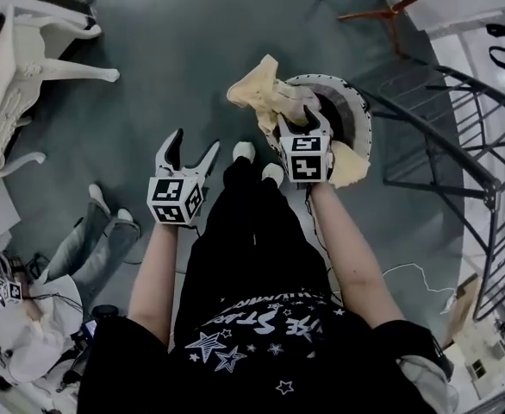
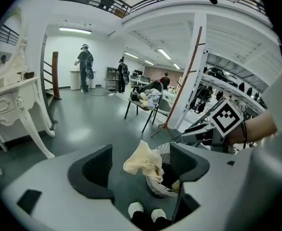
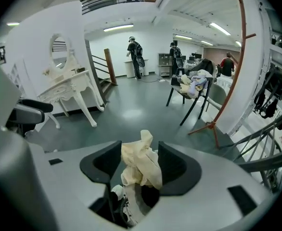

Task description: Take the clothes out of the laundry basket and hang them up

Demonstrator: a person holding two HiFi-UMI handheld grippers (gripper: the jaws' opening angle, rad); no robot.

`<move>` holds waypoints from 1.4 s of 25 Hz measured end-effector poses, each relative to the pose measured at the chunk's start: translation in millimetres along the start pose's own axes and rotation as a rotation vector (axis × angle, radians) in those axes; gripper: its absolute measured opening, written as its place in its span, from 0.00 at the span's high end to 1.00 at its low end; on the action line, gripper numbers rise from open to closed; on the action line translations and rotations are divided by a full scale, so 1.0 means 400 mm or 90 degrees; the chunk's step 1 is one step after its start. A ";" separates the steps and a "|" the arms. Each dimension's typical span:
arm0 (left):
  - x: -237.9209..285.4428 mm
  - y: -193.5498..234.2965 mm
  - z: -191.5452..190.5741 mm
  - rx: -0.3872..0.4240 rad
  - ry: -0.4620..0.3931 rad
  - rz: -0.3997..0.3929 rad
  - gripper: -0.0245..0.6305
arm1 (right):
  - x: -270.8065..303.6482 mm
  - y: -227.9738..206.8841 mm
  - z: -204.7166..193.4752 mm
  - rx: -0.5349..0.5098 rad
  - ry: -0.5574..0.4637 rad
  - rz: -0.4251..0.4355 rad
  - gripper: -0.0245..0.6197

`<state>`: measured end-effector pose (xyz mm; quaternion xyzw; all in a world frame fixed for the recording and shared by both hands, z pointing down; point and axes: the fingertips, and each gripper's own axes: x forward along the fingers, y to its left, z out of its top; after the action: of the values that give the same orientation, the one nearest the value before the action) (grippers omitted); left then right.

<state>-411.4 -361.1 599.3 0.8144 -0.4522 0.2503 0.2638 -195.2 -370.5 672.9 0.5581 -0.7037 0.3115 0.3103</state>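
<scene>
Your left tongs (image 1: pixel 194 142): apart, empty. Your right tongs (image 1: pixel 302 119): apart around cloth (image 1: pixel 254 89) over basket (image 1: pixel 357 102). Nothing hung yet.

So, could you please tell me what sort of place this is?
Probably a large indoor lab or studio hall: a white dressing table on bare glossy floor, a chair heaped with clothes, and people standing at the far wall.

The laundry basket (image 1: pixel 362 121) is round, with a pale perforated wall and a dark inside, and it stands upright on the floor just ahead and to the right of the person's white shoes (image 1: pixel 245 151). A crumpled cream garment (image 1: pixel 259 91) bulges up over its rim just beyond the shoes. A second cream fold (image 1: pixel 352 166) hangs over the rim farther right of them.
</scene>
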 end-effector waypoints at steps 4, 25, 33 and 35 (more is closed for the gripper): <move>0.081 0.038 -0.040 0.000 0.015 -0.017 0.37 | 0.110 0.017 0.012 -0.055 0.029 -0.019 0.61; 0.413 0.199 -0.276 0.017 0.093 -0.075 0.37 | 0.621 0.010 -0.021 -0.152 0.138 -0.028 0.61; 0.438 0.205 -0.293 -0.020 0.110 -0.070 0.37 | 0.649 -0.024 -0.025 -0.206 0.188 -0.105 0.84; 0.449 0.203 -0.300 -0.017 0.116 -0.072 0.37 | 0.641 -0.036 -0.028 -0.205 0.186 -0.119 0.91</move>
<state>-418.6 -427.8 820.0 0.8090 -0.3829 0.3017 0.3285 -227.3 -516.1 882.3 0.5131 -0.6372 0.2428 0.5213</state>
